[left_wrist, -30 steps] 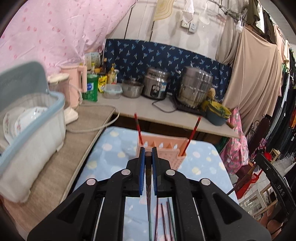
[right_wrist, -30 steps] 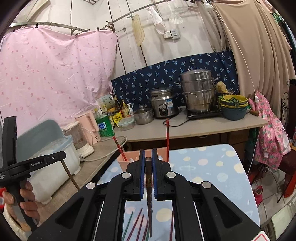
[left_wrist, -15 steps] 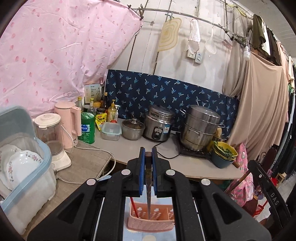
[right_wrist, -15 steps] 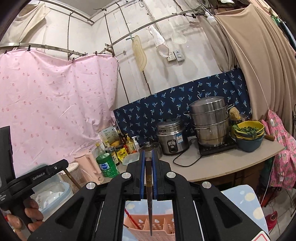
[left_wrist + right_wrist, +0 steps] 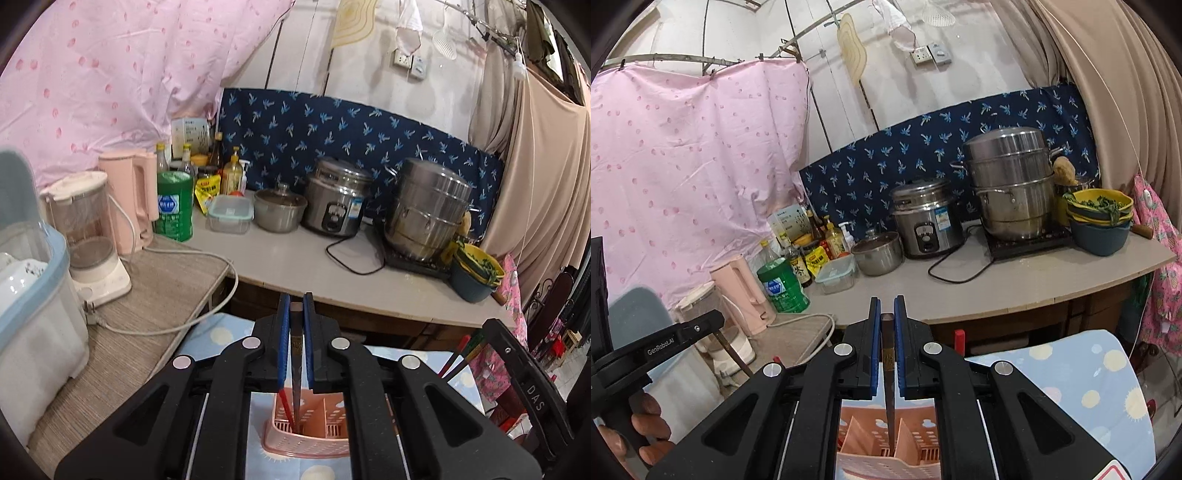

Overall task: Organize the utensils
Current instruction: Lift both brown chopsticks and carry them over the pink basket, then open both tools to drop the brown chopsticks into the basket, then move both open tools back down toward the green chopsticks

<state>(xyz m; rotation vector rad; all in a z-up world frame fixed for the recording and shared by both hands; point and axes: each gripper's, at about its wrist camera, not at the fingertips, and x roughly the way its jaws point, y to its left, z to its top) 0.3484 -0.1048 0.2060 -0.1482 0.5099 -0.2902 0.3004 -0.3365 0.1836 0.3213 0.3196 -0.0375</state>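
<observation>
A pink plastic utensil basket (image 5: 308,439) with compartments stands on the blue dotted tablecloth; it also shows in the right wrist view (image 5: 886,446). My left gripper (image 5: 295,347) is shut on a dark brown chopstick (image 5: 296,373) that hangs down with its tip inside the basket, beside a red chopstick (image 5: 285,404). My right gripper (image 5: 887,347) is shut on another dark chopstick (image 5: 889,398) whose tip points down into a basket compartment. The left gripper's body (image 5: 657,347) shows at the left of the right wrist view.
A counter (image 5: 295,266) behind holds a rice cooker (image 5: 336,201), a steel steamer pot (image 5: 428,218), a small pot, bottles, a green jar and stacked bowls (image 5: 476,273). A blender (image 5: 88,236), a pink kettle and a blue-rimmed dish bin (image 5: 29,295) stand at left.
Both grippers have lifted their chopsticks from the tablecloth, swung upright over the pink basket, and lowered the tips into it.
</observation>
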